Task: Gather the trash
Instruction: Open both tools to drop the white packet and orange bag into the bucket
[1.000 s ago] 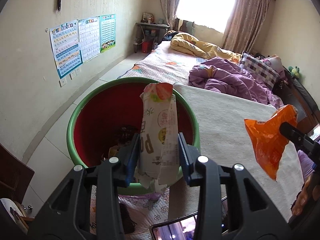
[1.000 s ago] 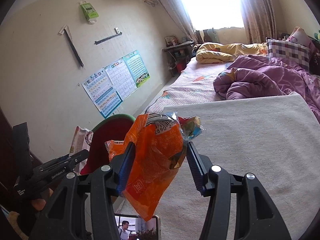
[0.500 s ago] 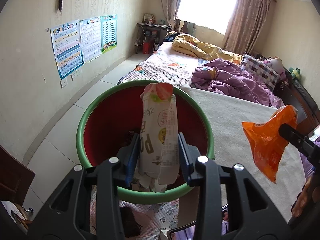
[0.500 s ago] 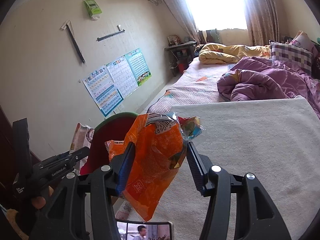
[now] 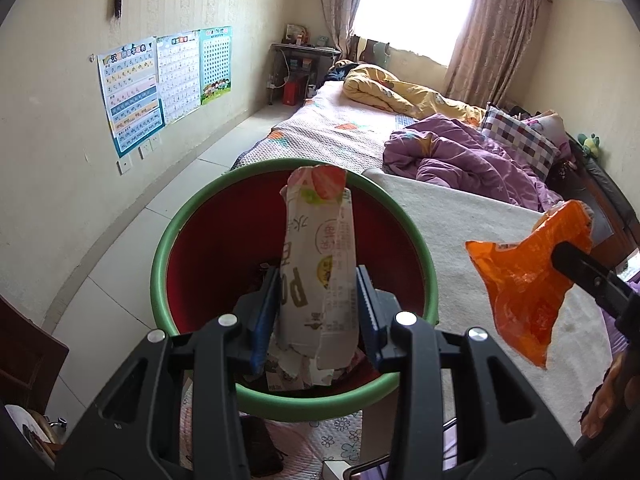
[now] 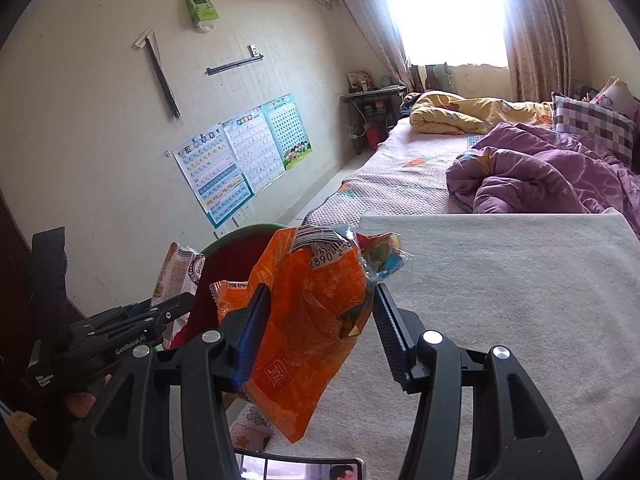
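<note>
Two wrappers held, white wrapper [image 5: 318, 280] upright between left jaws over bin [image 5: 192, 220], orange wrapper [image 6: 308, 328] clamped in right jaws

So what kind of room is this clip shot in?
A home bedroom, most likely one a child uses: a bed with rumpled purple and yellow quilts, a checked pillow, and learning charts taped to the wall beside a curtained window.

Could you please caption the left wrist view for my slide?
Left gripper holds a white wrapper over the green-rimmed bin; right gripper's orange wrapper waits alongside.
</note>
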The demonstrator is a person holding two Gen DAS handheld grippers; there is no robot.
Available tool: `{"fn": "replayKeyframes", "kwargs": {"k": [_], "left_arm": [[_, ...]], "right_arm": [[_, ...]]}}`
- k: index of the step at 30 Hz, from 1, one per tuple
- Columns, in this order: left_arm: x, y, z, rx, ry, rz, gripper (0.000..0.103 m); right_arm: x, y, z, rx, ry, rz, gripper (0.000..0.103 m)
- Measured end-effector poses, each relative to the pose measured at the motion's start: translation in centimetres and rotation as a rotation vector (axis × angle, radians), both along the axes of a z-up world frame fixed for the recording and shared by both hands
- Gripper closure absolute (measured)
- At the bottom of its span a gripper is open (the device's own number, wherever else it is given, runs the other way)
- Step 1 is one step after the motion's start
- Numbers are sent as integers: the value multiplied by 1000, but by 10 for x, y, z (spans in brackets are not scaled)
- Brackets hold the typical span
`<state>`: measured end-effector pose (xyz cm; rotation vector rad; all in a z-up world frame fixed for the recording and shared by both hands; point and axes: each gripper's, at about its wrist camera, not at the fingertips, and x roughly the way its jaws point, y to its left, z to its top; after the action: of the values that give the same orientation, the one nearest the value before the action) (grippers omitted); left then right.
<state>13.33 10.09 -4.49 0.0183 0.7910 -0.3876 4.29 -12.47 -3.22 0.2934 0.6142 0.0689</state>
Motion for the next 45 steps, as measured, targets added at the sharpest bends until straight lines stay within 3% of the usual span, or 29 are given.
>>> {"fn": "replayKeyframes", "kwargs": {"k": [21, 45], "left_arm": [[11, -1, 1, 8, 1, 3, 66], [31, -3, -16, 51, 59, 3, 65]], "right_arm": [[20, 24, -2, -49, -7, 52, 51], [49, 58, -3, -177, -4, 111, 51]]}}
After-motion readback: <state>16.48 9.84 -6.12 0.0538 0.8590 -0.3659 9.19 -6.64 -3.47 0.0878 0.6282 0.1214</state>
